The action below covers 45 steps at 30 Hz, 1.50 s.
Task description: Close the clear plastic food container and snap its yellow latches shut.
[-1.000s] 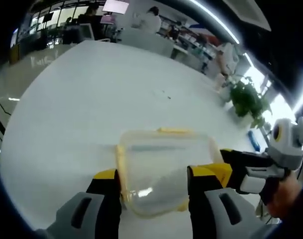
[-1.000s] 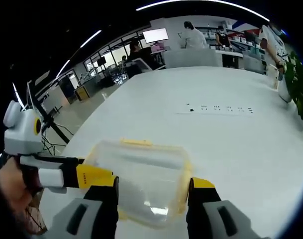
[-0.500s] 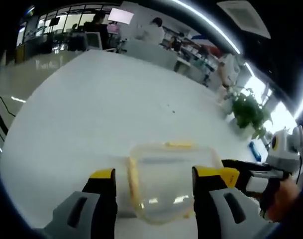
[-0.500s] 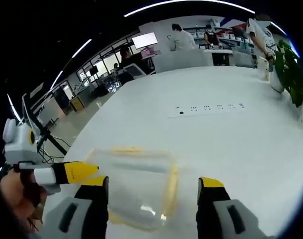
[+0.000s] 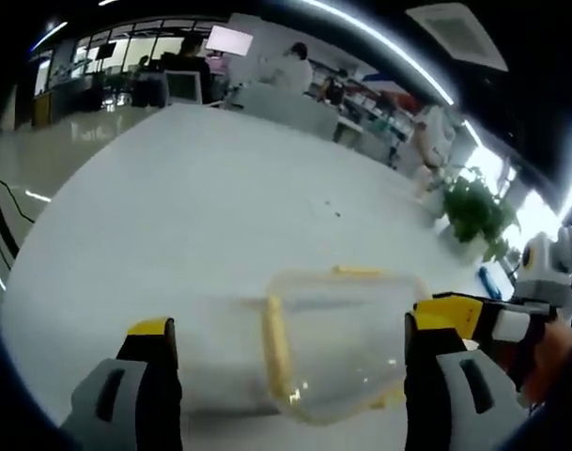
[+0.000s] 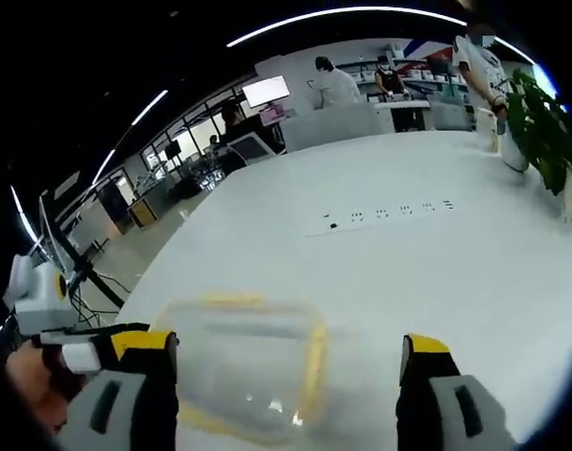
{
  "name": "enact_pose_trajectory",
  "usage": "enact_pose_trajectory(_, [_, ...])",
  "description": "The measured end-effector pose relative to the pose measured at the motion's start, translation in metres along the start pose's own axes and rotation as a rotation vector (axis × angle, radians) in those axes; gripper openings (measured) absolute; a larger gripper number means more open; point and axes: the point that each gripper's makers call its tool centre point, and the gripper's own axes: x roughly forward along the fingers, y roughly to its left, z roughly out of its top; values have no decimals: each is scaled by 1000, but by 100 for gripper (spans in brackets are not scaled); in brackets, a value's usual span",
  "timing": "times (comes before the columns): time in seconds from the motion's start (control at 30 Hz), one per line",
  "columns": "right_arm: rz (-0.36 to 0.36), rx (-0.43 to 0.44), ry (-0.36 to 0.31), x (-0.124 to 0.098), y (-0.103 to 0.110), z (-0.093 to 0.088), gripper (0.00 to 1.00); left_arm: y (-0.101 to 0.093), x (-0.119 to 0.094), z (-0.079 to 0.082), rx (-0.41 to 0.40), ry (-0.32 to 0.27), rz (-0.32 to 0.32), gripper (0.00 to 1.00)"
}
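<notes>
Both grippers widened, released; left gripper (image 5: 284, 376), right gripper (image 6: 287, 390) flank lidded container (image 5: 337, 343), yellow-latched.

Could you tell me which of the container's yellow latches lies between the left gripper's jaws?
The long yellow latch on the clear plastic container's left side; the other latch sits on the far edge.
</notes>
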Motion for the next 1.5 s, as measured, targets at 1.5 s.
enact_pose_trajectory(1.5, [120, -211, -35, -236, 10, -28, 97, -39, -214, -17, 283, -30, -63, 99])
